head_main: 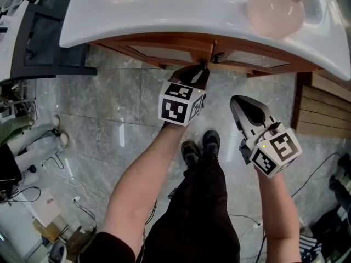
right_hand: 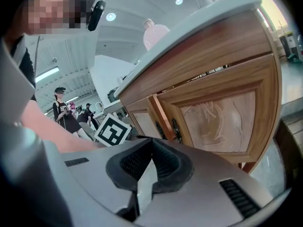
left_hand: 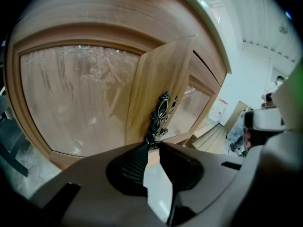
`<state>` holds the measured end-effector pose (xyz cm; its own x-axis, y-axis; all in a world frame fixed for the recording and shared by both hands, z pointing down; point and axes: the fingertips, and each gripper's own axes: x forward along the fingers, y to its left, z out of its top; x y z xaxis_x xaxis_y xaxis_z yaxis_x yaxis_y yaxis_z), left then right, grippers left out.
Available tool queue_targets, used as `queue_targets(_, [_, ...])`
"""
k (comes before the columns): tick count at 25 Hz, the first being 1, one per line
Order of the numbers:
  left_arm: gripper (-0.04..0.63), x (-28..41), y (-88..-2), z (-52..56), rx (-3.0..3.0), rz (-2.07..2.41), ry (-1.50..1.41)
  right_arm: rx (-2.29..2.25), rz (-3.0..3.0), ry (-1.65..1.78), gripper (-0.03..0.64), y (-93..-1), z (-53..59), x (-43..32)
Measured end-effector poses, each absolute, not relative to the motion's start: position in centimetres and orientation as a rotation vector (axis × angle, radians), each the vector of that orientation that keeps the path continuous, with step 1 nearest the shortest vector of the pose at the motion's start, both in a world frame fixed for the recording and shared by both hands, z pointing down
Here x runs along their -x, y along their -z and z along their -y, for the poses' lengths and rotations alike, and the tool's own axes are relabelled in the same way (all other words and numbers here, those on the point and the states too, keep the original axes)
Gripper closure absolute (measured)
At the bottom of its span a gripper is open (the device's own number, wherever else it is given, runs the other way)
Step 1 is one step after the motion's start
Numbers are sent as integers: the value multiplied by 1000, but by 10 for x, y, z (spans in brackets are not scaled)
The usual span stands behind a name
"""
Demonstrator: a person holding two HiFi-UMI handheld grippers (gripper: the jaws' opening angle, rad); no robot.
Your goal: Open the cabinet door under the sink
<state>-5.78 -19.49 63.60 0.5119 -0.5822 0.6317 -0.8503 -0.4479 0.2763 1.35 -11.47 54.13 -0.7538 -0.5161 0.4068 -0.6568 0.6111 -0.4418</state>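
Observation:
The wooden cabinet (head_main: 181,47) under the white sink (head_main: 164,29) has two doors with frosted panes that meet in the middle. My left gripper (head_main: 203,66) reaches up to that seam. In the left gripper view its jaws (left_hand: 152,145) pinch the lower end of an ornate black door handle (left_hand: 161,113). The door's edge (left_hand: 156,84) looks slightly ajar. My right gripper (head_main: 237,103) hangs lower and to the right, away from the cabinet. Its pads (right_hand: 150,148) are shut with nothing between them. Both handles (right_hand: 176,129) show ahead of it.
A pink bottle (head_main: 274,10) stands on the sink's rim. Wooden slats (head_main: 323,108) lie right of the cabinet, a black rack (head_main: 38,43) stands to the left, and cables (head_main: 55,163) trail over the marble floor. My shoes (head_main: 200,146) stand just below the doors. People stand in the background (right_hand: 64,112).

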Motion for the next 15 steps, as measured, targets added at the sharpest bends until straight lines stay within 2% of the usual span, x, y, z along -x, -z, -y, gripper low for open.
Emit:
queue_targets(4, [509,62,-636,176,-2213,1129,-632,-904,2623,-699,600,-531,136,5])
queue_targets(7, [509,68,-636,164,-2228,1114,-640,-836,2660,-623,517,-523,151,28])
queue_targets(9, [509,70,-638,159,-2235,1105,-636,-794,2674,-587,493,-524,157,42])
queue_targets(15, [508,76,-635,149,-2254,1070,-643,-732,2697,-524,478,-527,162,69])
